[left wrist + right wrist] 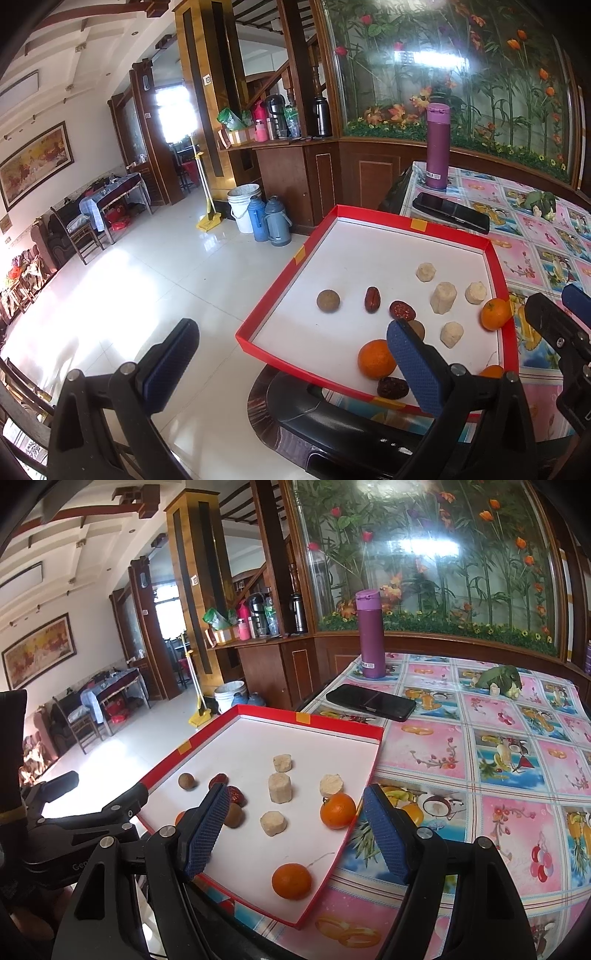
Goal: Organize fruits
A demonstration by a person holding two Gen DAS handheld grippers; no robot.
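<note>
A red-rimmed white tray (271, 284) (207, 734) lies at the table's left corner. It holds oranges (376, 359) (337, 810) (291, 880), several pale cut chunks (443, 297) (280, 787), dark red dates (372, 299) (235, 794) and brown round fruits (328, 301) (186, 781). My left gripper (291, 369) is open and empty, its right finger over the tray's near edge, its left finger over the floor. My right gripper (299, 834) is open and empty above the tray's near right part.
A purple bottle (437, 146) (371, 633) and a black phone (450, 213) (370, 702) sit behind the tray on the patterned tablecloth (480, 775). A green vegetable (500, 679) lies far right. A dark chair (332, 424) stands below the tray.
</note>
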